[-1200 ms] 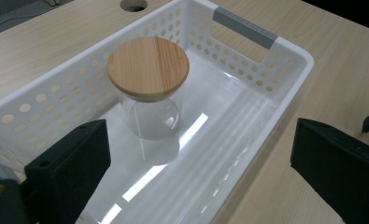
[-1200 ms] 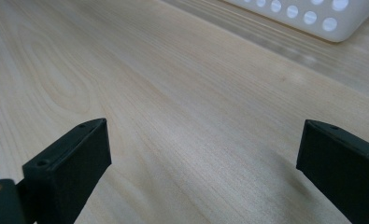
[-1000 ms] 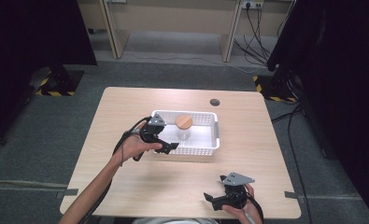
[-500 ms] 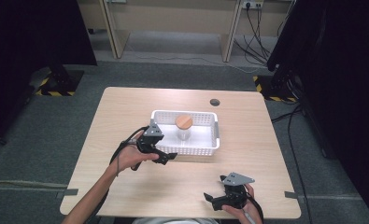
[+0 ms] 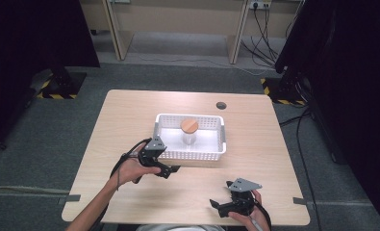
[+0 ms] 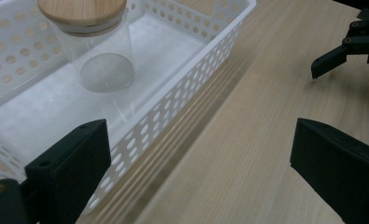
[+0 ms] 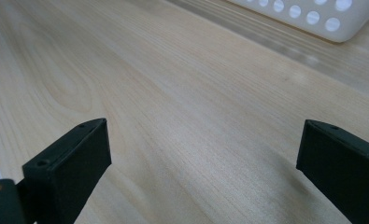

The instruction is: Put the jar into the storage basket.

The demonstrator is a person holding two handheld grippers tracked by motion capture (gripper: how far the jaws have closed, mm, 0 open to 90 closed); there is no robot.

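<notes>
A white perforated basket (image 5: 190, 155) stands at the middle of the wooden table (image 5: 130, 120). Inside it, upright, is a clear glass jar (image 5: 189, 131) with a round wooden lid. My left gripper (image 5: 171, 169) hovers just in front of the basket's near left corner, open and holding nothing. In the left gripper view the jar (image 6: 91, 51) and the basket wall (image 6: 173, 116) lie beyond the wide-apart jaws of the left gripper (image 6: 201, 154), with my right gripper (image 6: 345, 46) farther off. My right gripper (image 5: 216, 206) rests near the table's front edge, open over bare wood (image 7: 203, 154).
A small dark round hole (image 5: 221, 105) sits in the tabletop behind the basket. Cables (image 5: 267, 29) trail on the floor past the table's far side. A corner of the basket (image 7: 313, 16) shows at the top of the right gripper view.
My left gripper has drawn back from the basket's front left rim toward the person and now sits lower over the table. The right gripper has stayed put.
</notes>
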